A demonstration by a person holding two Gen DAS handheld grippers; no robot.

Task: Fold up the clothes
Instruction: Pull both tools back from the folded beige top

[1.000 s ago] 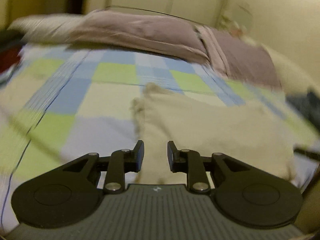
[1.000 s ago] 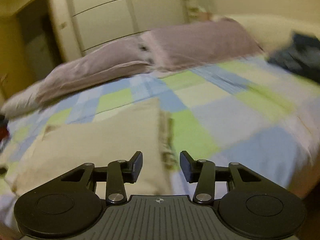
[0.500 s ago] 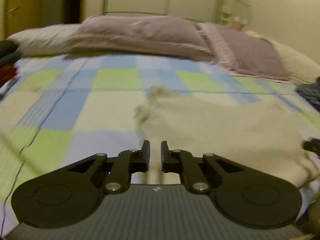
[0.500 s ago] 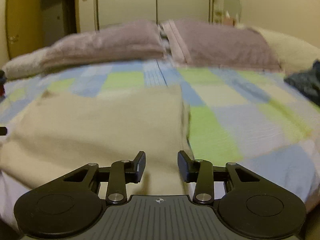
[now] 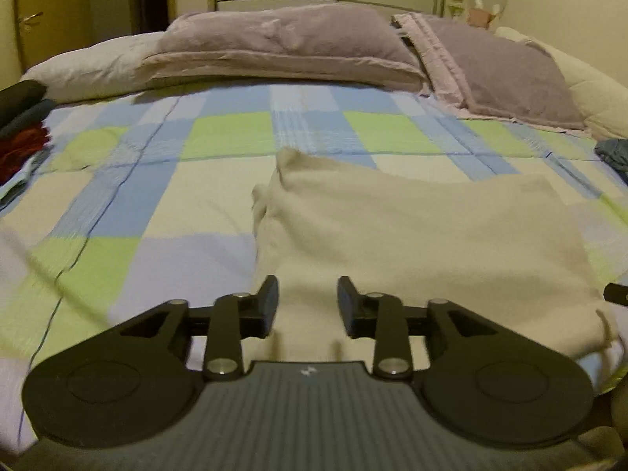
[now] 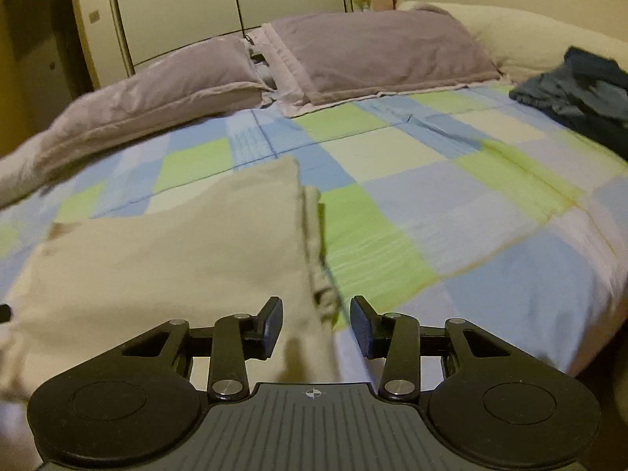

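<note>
Cloth (image 5: 424, 235), cream and flat, lay between both sets of jaws, which gaped wide and held nothing. It rested on the checked bed (image 5: 196, 196); pillows (image 5: 282, 47) sat at 12 o'clock. Half-folded or finished? Either fit.

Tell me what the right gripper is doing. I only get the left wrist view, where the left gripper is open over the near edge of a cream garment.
Observer: The right gripper is open too and is not clamped on anything.
Operator: Where does it sit relative to the garment?
Observer: It is at the near right corner. The right edge of the cream garment, with its layers showing, lies just ahead of the gap between the fingers.
Operator: What is the blue scrap at my right border?
Observer: It is a heap of dark blue clothes on the checked bedspread, lying against a cream pillow.
</note>
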